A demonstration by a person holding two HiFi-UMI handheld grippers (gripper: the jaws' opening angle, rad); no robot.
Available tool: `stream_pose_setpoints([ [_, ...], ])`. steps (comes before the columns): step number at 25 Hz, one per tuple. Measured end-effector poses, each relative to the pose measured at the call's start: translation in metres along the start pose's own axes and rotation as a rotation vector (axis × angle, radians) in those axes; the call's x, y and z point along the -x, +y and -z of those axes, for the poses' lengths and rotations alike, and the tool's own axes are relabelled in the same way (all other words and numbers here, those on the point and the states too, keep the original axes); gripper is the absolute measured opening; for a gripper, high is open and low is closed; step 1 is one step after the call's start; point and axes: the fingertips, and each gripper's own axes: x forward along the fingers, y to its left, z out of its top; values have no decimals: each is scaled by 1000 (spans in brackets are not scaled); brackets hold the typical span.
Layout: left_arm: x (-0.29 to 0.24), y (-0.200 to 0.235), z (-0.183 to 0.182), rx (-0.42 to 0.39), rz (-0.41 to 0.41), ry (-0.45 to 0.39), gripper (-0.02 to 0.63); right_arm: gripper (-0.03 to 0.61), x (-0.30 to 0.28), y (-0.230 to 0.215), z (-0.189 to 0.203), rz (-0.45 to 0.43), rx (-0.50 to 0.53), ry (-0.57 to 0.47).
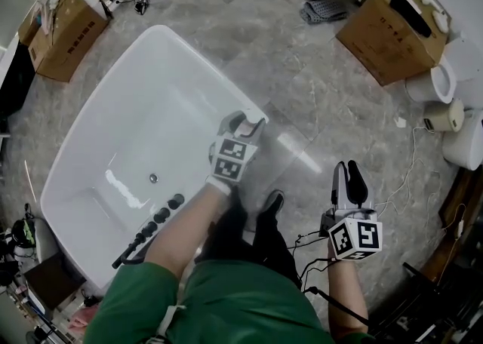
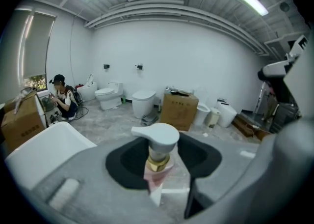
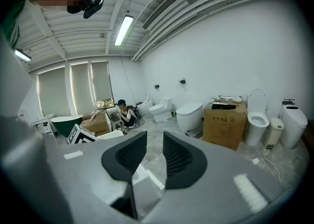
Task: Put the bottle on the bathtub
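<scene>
White bathtub point(image 1: 151, 109), pink bottle point(image 2: 157, 171), grey marbled floor point(image 1: 302, 86)

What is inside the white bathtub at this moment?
Inside the bathtub only a round drain shows on its floor. The left gripper, shut on the bottle, covers a part of the near rim, so what lies under it cannot be seen.

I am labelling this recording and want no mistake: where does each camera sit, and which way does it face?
Head view: on the person's head, looking steeply down at the bathtub; shows green top, forearms, left gripper, right gripper.
Left gripper view: on the left gripper, looking level across the room past the bottle between its jaws; shows those jaws.
Right gripper view: on the right gripper, facing across the room; shows its empty, slightly parted jaws.
Shared: both gripper views see the cardboard box and the crouching person.
</scene>
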Motion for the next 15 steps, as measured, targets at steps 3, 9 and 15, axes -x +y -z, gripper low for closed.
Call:
stream_pose_setpoints([
  [3,-11,7,2,14,-6,11,183,104,-10,-1,3,-3,-2,14],
  [9,-27,13,3,30,-10,9,183,104,-28,-6,7,-9,-4,32],
  [15,-25,21,7,38,-56,24,183,104,-36,-2,7,-16,-11,34],
])
